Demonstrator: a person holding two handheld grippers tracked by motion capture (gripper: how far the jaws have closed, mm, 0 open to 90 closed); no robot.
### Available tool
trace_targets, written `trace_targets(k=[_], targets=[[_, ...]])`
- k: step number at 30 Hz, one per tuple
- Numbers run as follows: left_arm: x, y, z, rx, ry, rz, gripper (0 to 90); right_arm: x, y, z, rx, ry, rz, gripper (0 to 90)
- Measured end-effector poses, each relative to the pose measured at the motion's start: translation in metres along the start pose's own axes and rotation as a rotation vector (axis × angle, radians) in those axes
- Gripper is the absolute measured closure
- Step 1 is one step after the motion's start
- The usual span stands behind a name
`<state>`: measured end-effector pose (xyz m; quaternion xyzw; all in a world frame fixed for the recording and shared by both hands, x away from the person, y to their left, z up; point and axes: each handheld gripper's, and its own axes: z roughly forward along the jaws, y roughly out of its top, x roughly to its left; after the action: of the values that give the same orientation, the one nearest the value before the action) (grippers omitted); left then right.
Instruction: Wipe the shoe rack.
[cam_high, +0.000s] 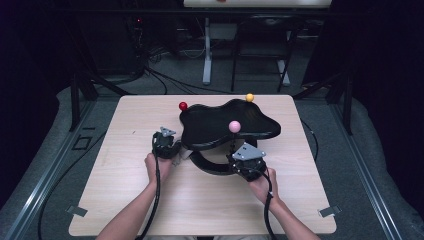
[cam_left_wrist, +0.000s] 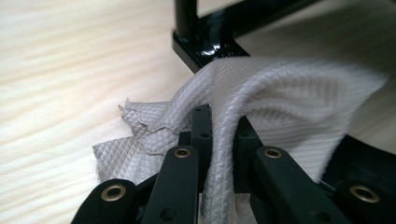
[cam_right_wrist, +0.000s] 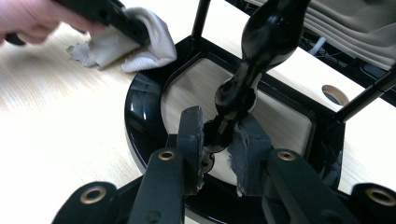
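Observation:
A glossy black stand has a wavy-edged tray top (cam_high: 225, 125) over a ring base (cam_high: 210, 167). Red (cam_high: 183, 106), yellow (cam_high: 249, 97) and pink (cam_high: 234, 126) balls top its posts. My left gripper (cam_high: 165, 142) is at the stand's left side, shut on a white textured cloth (cam_left_wrist: 261, 93). The cloth bunches between my left gripper's (cam_left_wrist: 223, 126) jaws, close to a corner of the base (cam_left_wrist: 205, 44). My right gripper (cam_high: 240, 160) is shut on a black turned post (cam_right_wrist: 252, 70) that rises from the ring base (cam_right_wrist: 140, 107). Its jaws (cam_right_wrist: 219, 135) pinch the post's narrow lower part.
The stand rests on a light wooden table (cam_high: 125, 200) with bare wood at the left and front. In the right gripper view the other hand (cam_right_wrist: 32, 16) and the cloth (cam_right_wrist: 140, 42) lie by the ring's far edge. Dark floor and cables surround the table.

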<state>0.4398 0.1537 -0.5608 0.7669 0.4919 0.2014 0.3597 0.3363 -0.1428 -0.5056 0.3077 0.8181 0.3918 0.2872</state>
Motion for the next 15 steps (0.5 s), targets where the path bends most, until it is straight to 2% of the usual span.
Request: trace_targets(k=[8,15], targets=[[0.021,0.003,-0.030,-0.017,-0.002,-0.005,83.2,0.004,0.000,0.002,0.007,-0.022,0.001,69.4],[0.035,-0.002,-0.054,-0.035,0.003,-0.009,83.1,0.004,0.001,0.002,-0.014,-0.037,0.011,69.1]])
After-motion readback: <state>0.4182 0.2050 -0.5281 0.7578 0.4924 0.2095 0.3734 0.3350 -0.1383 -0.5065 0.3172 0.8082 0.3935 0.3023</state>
